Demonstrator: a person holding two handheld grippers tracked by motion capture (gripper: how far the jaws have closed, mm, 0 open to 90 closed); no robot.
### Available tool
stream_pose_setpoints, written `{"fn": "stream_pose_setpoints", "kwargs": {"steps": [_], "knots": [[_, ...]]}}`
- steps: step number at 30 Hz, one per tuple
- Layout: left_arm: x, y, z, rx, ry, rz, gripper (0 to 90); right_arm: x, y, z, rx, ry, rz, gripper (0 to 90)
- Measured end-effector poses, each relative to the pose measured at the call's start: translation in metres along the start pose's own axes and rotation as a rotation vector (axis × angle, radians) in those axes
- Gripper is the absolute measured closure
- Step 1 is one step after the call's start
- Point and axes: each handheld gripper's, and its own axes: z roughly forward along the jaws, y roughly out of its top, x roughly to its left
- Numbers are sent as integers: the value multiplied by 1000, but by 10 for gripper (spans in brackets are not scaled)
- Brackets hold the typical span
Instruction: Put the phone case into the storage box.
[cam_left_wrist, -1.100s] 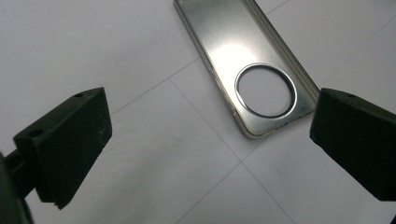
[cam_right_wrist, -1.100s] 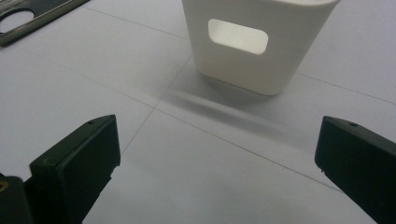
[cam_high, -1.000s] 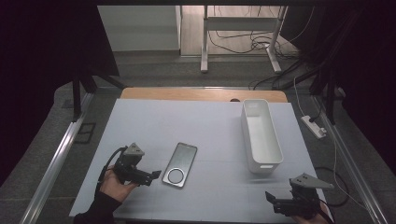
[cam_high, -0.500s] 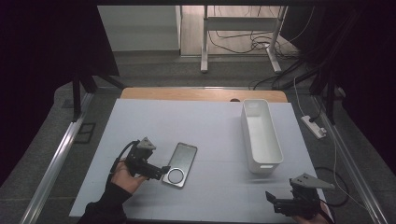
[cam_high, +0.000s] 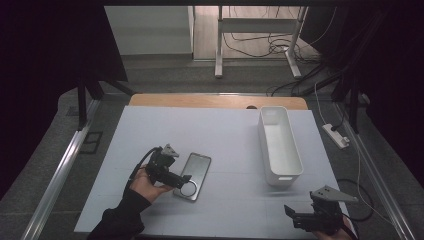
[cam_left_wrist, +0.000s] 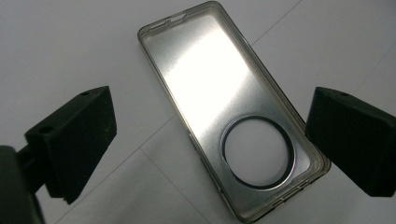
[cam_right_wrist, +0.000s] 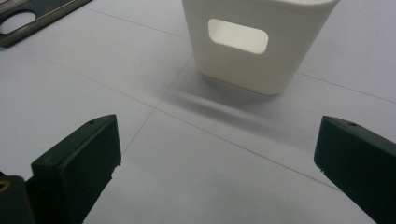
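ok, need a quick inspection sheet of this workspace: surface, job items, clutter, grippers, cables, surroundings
Surface: white table, faint grid lines, wooden strip along the far edge.
Job items: clear phone case lying flat, open side up, round cutout at its near end; white bin to the right, empty.
Clutter: nothing seen.
Grippers: left gripper open, fingers either side of the case's near end, not touching it; right gripper open, low at the near right corner, facing the bin's handle end.
Cables: loose cables on the floor beyond the table; power strip on the floor at right.
Surroundings: dark curtains on both sides, desk legs behind.
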Motion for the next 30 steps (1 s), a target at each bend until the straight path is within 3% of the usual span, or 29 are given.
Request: {"fn": "stream_pose_setpoints", "kwargs": {"steps": [4, 7, 9, 11, 12, 17, 27, 30], "knots": [[0, 1, 1, -10, -7, -5, 173, 0, 0, 0, 2, 1, -1, 10], [1, 3, 0, -13, -5, -27, 374, 0, 0, 0, 5, -2, 0, 12], [3, 3, 1, -18, -36, -37, 512, 0, 0, 0, 6, -2, 0, 13], [4, 3, 1, -13, -34, -43, 541, 0, 0, 0, 4, -1, 0, 13], [4, 3, 1, -20, -37, -49, 632, 0, 0, 1, 5, -1, 0, 13], [4, 2, -1, -28, -54, -41, 865, 0, 0, 1, 7, -4, 2, 15], [1, 1, 4, 1, -82, 1, 892, 0, 0, 1, 11, -2, 0, 16], [1, -2, 8, 12, -66, 8, 892, 0, 0, 1, 11, -2, -1, 16]]}}
